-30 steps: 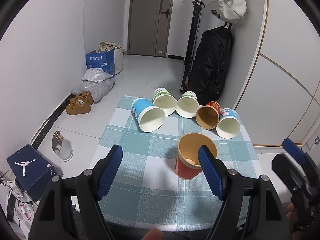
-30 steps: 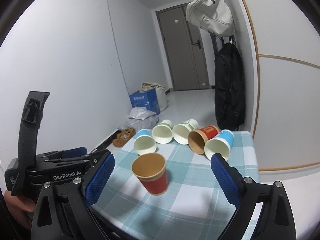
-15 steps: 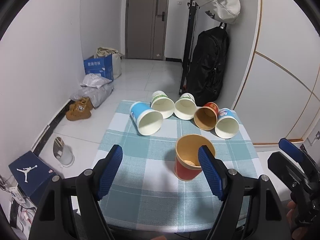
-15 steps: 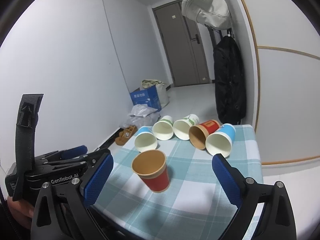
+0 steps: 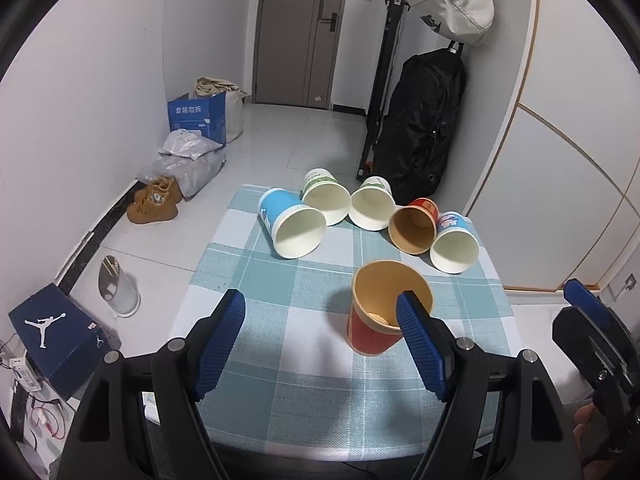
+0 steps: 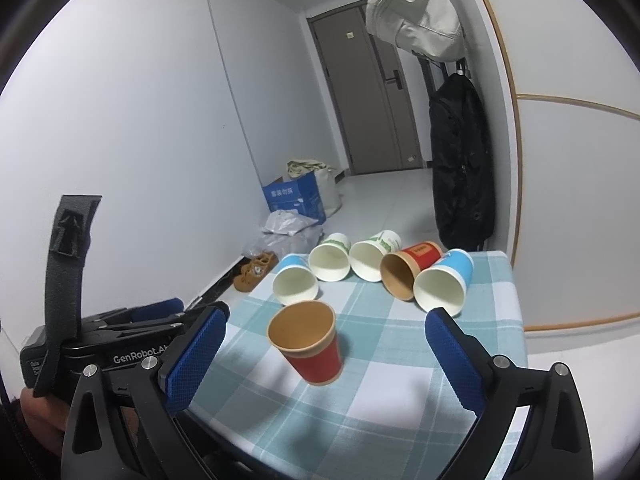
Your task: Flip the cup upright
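A red paper cup (image 5: 378, 316) stands upright on the checked tablecloth (image 5: 280, 344); it also shows in the right wrist view (image 6: 310, 346). Behind it several cups lie on their sides in a row, mouths toward me: a blue cup (image 5: 290, 222), two white-green cups (image 5: 326, 196) (image 5: 372, 204), a red cup (image 5: 416, 224) and a blue-white cup (image 5: 454, 242). My left gripper (image 5: 322, 344) is open and empty above the near table edge, its right finger in front of the upright cup. My right gripper (image 6: 326, 354) is open and empty, back from the upright cup.
The small table (image 6: 400, 412) stands in a hallway by a white wall panel (image 5: 560, 200). A black backpack (image 5: 420, 120) hangs beyond the far edge. On the floor to the left lie boots (image 5: 154, 204), bags (image 5: 188, 160), a blue box (image 5: 196, 116) and a shoe box (image 5: 56, 336).
Both grippers have drawn back and risen a little from the upright red cup. The cups have not moved.
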A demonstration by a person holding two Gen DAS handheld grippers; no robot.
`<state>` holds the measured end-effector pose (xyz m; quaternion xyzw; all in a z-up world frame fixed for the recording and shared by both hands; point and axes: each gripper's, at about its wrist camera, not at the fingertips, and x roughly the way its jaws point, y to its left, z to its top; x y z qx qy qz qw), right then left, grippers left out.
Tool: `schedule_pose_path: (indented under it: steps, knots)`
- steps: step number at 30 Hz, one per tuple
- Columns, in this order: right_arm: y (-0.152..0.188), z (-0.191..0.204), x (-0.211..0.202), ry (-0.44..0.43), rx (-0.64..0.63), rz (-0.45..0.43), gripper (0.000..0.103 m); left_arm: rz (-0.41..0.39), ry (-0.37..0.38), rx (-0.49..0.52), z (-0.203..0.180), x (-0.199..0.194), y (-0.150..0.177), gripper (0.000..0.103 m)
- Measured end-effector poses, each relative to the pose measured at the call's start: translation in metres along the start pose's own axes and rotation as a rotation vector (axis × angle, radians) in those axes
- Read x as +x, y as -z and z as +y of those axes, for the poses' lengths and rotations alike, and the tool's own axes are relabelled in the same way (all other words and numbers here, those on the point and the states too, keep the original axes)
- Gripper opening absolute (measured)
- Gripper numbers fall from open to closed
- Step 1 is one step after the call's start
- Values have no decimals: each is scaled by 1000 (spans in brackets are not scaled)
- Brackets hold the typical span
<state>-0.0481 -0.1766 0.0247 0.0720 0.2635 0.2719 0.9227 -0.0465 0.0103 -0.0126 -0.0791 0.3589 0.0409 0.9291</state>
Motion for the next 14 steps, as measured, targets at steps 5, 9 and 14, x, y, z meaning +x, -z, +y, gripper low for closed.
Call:
schedule_pose_path:
  steps: [5, 9, 14]
  knots:
    - [-1, -2, -2, 8, 4, -10, 101, -5, 11, -7, 0, -2, 0, 74]
    - [-2, -6, -2, 1, 21, -6, 101, 10, 35, -23, 1, 0, 1, 74]
    - [-3, -6, 3, 14, 28, 8, 101, -38, 71, -42, 6, -9, -4, 74]
